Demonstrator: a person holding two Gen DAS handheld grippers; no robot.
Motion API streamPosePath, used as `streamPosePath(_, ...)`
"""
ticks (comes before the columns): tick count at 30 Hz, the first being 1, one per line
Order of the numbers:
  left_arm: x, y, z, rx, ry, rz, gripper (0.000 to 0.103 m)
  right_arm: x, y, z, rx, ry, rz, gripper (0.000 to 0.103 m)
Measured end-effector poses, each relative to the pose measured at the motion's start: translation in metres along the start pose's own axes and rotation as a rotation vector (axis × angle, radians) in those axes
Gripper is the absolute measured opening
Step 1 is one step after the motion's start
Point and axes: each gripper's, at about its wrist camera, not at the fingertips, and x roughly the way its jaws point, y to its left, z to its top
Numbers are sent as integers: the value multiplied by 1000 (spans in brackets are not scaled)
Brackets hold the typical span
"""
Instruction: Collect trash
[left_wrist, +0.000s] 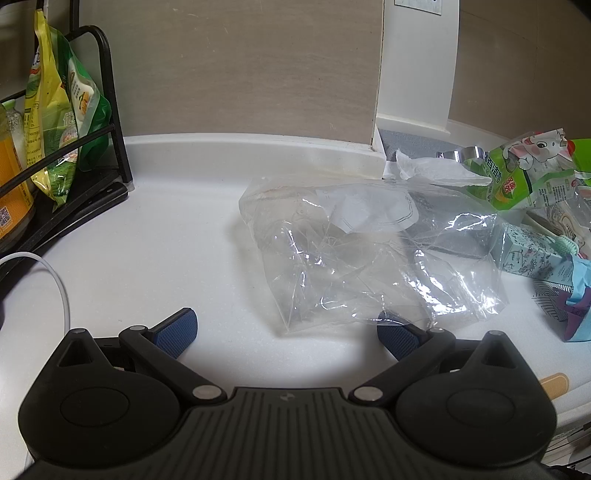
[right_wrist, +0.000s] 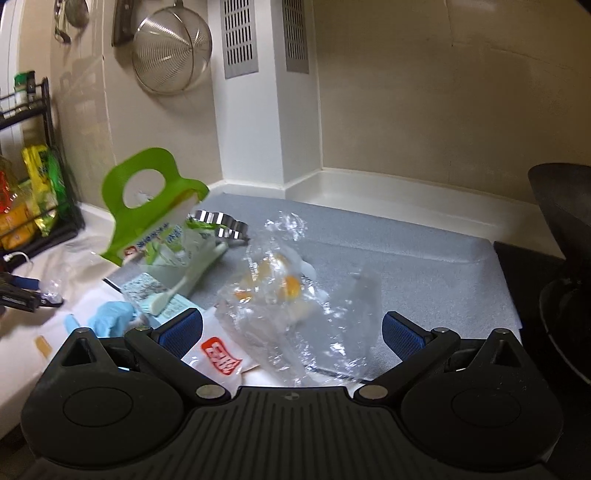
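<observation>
While hovering low | left gripper (left_wrist: 286, 332) jaws apart | right gripper (right_wrist: 291, 330) jaws apart

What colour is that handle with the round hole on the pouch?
Bright lime green. The pouch handle shows best in the right wrist view.

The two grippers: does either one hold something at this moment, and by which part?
Nothing is held. The left gripper is open in front of the clear plastic bag; the right gripper is open over a crumpled wrapper.
</observation>
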Motion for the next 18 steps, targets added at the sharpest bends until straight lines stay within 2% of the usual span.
streamPosePath(5,-1,1,1,-7,0,4,103,-2,-2,-1,31,3,10,103)
streamPosePath(7,-2,-2,0,-23,2,27,103,-4,-5,-2,52,9,18,103)
streamPosePath(9,-6,-8,1,-68,30,92,103,-7,-7,-3,55,17,22,103)
streamPosePath(12,-15,-20,7,-121,104,236,103,-10,-10,-6,43,15,18,103)
streamPosePath(14,-21,-31,7,-39,96,290,103,-11,-13,-7,54,16,17,103)
streamPosePath(16,-24,-40,0,78,28,320,103,-10,-15,-9,74,20,21,103)
streamPosePath(18,-24,-39,-3,111,-5,293,103,-9,-16,-9,86,26,26,103)
